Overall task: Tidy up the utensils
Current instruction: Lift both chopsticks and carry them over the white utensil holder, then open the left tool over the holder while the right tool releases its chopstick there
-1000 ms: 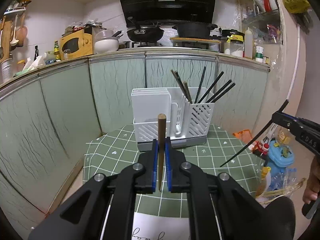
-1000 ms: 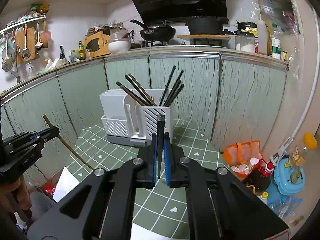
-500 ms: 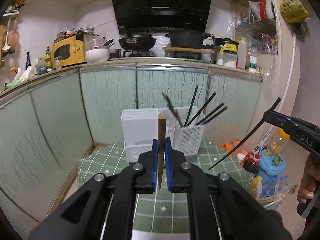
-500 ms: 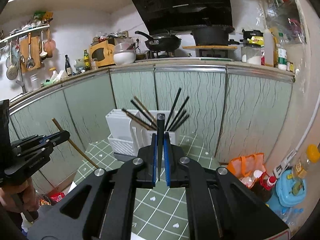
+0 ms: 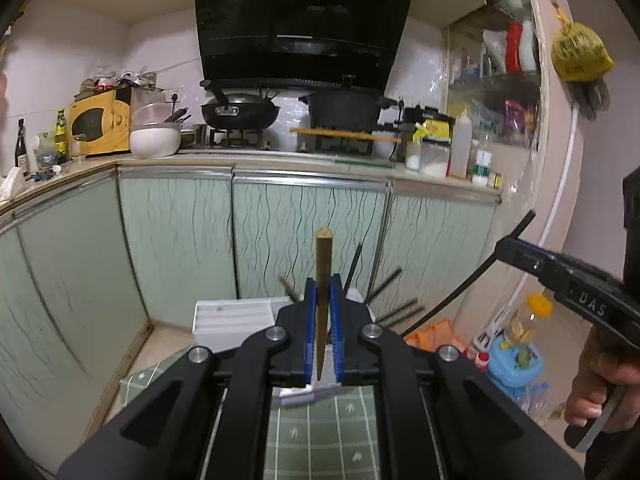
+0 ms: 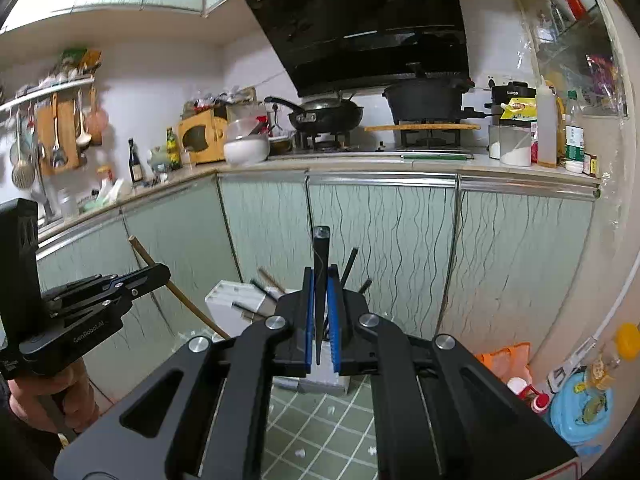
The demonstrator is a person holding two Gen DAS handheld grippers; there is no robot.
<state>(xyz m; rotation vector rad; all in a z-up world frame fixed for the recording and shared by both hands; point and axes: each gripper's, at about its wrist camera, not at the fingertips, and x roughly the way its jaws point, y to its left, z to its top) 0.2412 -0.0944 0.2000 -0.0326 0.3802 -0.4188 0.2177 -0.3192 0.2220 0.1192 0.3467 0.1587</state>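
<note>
My left gripper (image 5: 322,292) is shut on a brown wooden chopstick (image 5: 322,264) that stands upright between its blue pads. My right gripper (image 6: 321,284) is shut on a black chopstick (image 6: 321,256), also upright. Both are held high, above and in front of the white utensil rack (image 5: 236,316) on the green checked table (image 5: 332,436). Several dark chopsticks (image 5: 392,280) stick out of the rack's holder, mostly hidden behind my grippers. The right gripper (image 5: 516,252) with its black chopstick shows at the right of the left wrist view; the left gripper (image 6: 148,274) shows at the left of the right wrist view.
Green cabinet doors (image 5: 304,236) and a counter with a wok (image 5: 240,110), a pot (image 5: 346,110) and a yellow microwave (image 5: 100,124) stand behind the table. Bottles, a blue tub (image 5: 514,364) and an orange bag (image 6: 504,360) lie on the floor at the right.
Both grippers have risen and tilted upward with their chopsticks; the rack has dropped low in both views and is now largely hidden behind the fingers.
</note>
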